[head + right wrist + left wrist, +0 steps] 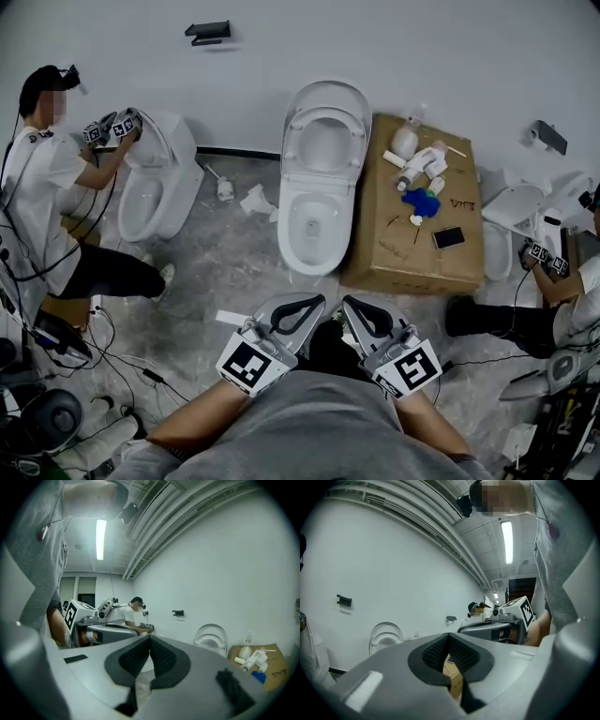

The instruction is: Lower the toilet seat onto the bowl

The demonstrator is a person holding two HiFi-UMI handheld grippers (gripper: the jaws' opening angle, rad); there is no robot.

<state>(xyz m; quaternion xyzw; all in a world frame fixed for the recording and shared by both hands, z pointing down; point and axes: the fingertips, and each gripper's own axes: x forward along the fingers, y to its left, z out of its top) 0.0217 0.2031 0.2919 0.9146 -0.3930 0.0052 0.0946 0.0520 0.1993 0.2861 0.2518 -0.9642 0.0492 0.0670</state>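
2 clenched, empty claws wait short of a toilet seat that stands upright.

The toilet seat is raised against its lid at the far wall, above the open bowl, with a cardboard box of bottles just to the right. The left claw and right claw sit side by side near the person's body, well apart from the toilet, each with its pads pressed together on nothing. The task looks to be at its very start, in the approach step. The next move probably calls for reaching 1 claw forward to the seat's top rim, hooking or pinching it away from the lid, then easing it down in a controlled arc so it does not slam onto the bowl.
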